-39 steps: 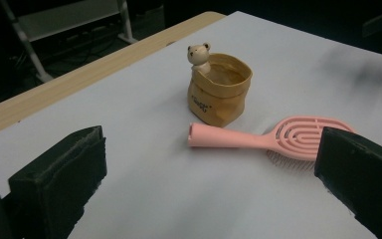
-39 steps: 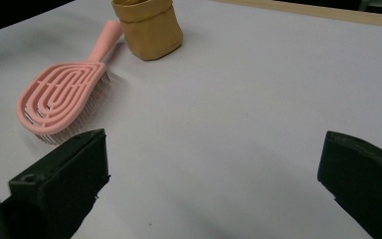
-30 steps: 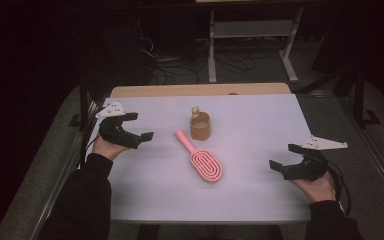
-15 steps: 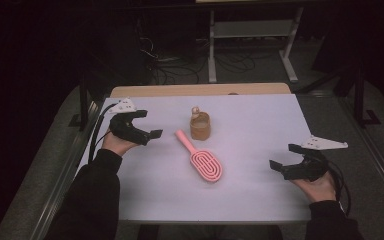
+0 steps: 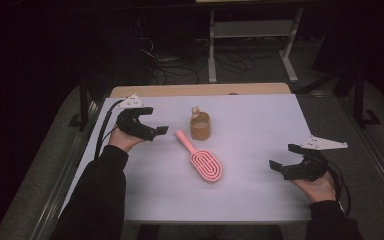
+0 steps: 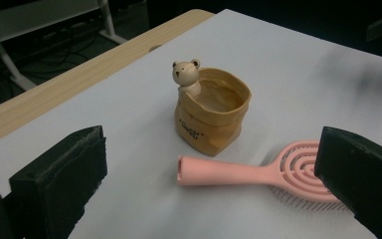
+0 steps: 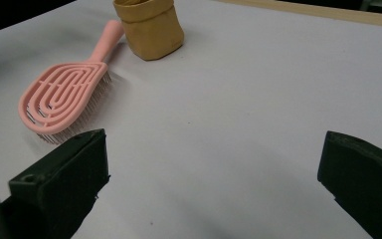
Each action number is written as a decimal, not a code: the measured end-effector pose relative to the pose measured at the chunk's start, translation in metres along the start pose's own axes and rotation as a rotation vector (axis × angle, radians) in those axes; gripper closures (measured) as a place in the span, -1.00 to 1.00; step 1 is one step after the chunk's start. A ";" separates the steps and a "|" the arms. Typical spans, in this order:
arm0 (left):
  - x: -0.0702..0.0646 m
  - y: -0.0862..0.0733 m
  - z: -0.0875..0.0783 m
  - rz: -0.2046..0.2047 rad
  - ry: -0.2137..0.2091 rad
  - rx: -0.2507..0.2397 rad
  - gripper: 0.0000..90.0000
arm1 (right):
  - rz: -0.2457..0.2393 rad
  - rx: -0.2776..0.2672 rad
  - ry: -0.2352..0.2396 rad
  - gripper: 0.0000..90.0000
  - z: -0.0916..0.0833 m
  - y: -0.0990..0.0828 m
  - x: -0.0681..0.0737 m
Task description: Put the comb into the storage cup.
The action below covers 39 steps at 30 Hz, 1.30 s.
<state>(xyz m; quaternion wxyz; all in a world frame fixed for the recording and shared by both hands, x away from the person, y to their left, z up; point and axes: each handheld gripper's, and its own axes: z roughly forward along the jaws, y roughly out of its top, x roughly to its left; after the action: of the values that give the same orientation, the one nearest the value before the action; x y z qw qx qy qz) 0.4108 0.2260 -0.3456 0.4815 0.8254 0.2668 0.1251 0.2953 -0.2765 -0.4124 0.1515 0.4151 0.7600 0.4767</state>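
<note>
On the white worktop [image 5: 260, 130], the pink hairbrush [image 5: 202, 161] is lying handle-first toward the left claw [image 5: 155, 131], nearer than the right claw [image 5: 280, 160]; both are gaping apart.

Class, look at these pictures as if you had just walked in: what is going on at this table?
A person sits at a white table with a two-jaw gripper in each hand. The left gripper is open and held close to the handle of a pink hairbrush, which lies flat beside a tan bear-topped cup. The right gripper is also open, near the table's right edge, apart from both things. Nothing is gripped yet; the left gripper looks set to take the brush.
</note>
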 end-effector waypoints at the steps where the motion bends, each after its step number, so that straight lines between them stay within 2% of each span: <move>1: 0.000 0.001 0.002 0.003 0.000 0.006 -1.00 | 0.000 0.001 0.000 -1.00 0.000 0.000 0.000; 10: 0.001 0.010 0.018 0.014 -0.015 0.024 -1.00 | 0.000 0.000 0.004 -1.00 0.001 0.000 0.000; 25: 0.007 0.010 0.043 -0.009 -0.027 0.042 -1.00 | 0.001 -0.006 0.007 -1.00 0.000 0.000 0.000; 33: 0.008 0.008 0.052 -0.013 -0.033 0.047 -0.91 | 0.002 -0.010 0.006 -1.00 -0.001 0.001 0.000; 39: 0.010 0.004 0.060 -0.028 -0.040 0.067 -0.73 | 0.004 -0.007 0.008 -1.00 0.000 0.000 -0.001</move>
<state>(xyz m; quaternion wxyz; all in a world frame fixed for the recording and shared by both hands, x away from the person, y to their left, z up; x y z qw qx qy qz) 0.4481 0.1867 -0.3730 0.4606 0.8395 0.2730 0.0928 0.2957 -0.2774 -0.4120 0.1492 0.4140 0.7581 0.4814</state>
